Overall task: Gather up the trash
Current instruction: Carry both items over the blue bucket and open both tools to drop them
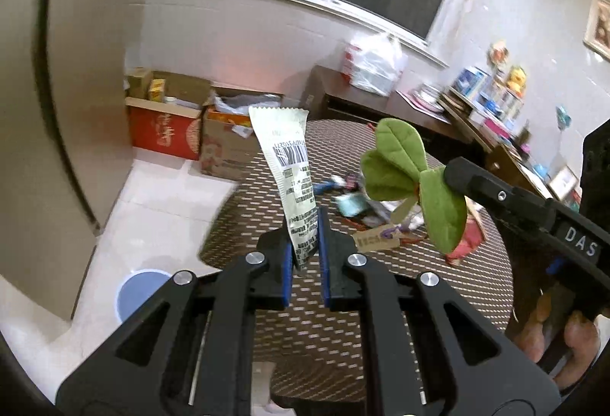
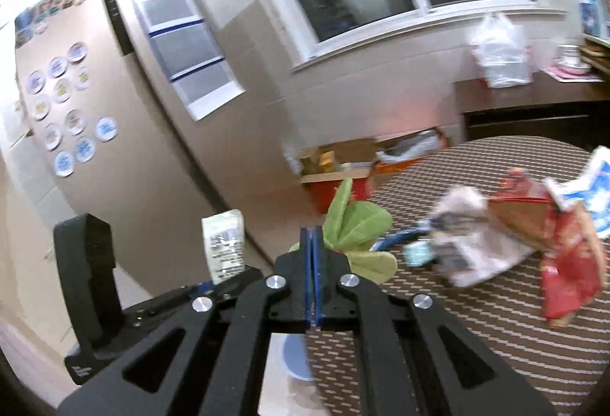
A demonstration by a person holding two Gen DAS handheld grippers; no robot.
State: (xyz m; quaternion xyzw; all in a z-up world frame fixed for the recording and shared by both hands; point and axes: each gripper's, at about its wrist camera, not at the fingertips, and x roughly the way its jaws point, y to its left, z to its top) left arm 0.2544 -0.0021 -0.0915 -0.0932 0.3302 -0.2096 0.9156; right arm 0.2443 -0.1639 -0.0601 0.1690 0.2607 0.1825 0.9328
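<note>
Blue-padded jaws of the left gripper (image 1: pixel 305 244) are clamped on the lower end of a pale green wrapper (image 1: pixel 291 172); the wrapper stands nearly upright above the jaws, barcode and printed text facing the camera. In the right wrist view the same wrapper (image 2: pixel 225 248) is seen just left of the right gripper (image 2: pixel 312 263), above the left gripper's body.

Right gripper's pads are pressed fully together on a green leaf-shaped fabric piece (image 2: pixel 354 229), whose lobes fan out behind and to the right of the jaws. From the left wrist view the leaf piece (image 1: pixel 411 179) is held at the tip of the right gripper (image 1: pixel 450 172), above the table.

Table (image 1: pixel 381 301) is covered by a brown woven-pattern cloth. Remaining trash is noted lying on it: a red snack bag (image 2: pixel 564 263), crumpled white paper (image 2: pixel 472 244), a blue-and-white packet (image 2: pixel 598 187). A blue bin (image 1: pixel 137 292) is seen on the floor beside the table edge.
</note>
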